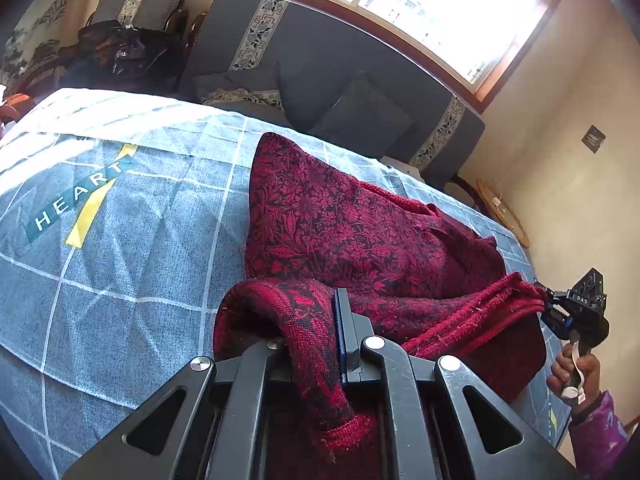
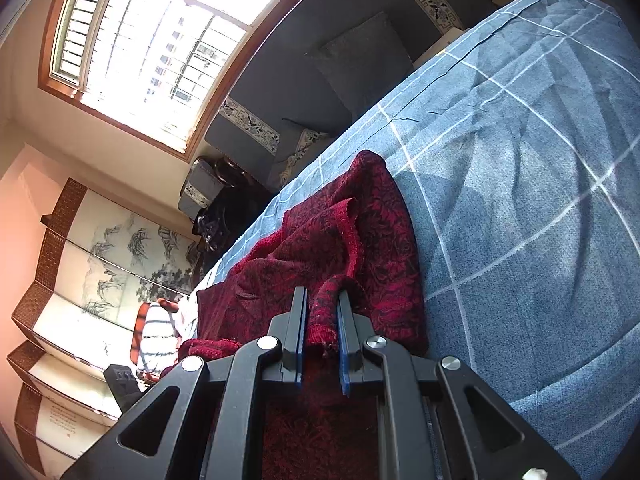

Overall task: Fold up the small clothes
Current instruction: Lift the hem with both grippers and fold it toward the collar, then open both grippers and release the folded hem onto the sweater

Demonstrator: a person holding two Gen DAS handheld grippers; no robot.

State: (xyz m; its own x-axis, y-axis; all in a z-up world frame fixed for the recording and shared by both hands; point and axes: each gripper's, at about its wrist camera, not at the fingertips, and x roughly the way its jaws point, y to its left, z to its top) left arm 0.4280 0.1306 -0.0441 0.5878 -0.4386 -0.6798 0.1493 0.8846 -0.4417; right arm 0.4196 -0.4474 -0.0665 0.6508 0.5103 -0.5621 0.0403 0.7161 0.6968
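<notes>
Both the left gripper (image 1: pixel 316 344) and right gripper (image 2: pixel 322 328) are clamped on the hem of the dark red floral knit garment (image 1: pixel 352 232) over the blue checked bedspread (image 1: pixel 132 240), so I'd keep that edge taut and level while folding.

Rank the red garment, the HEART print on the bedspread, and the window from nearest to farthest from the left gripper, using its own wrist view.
1. Red garment: pinched in the left gripper.
2. HEART print: on the bedspread, ahead and left.
3. Window: on the far wall, beyond the dark sofa.
</notes>
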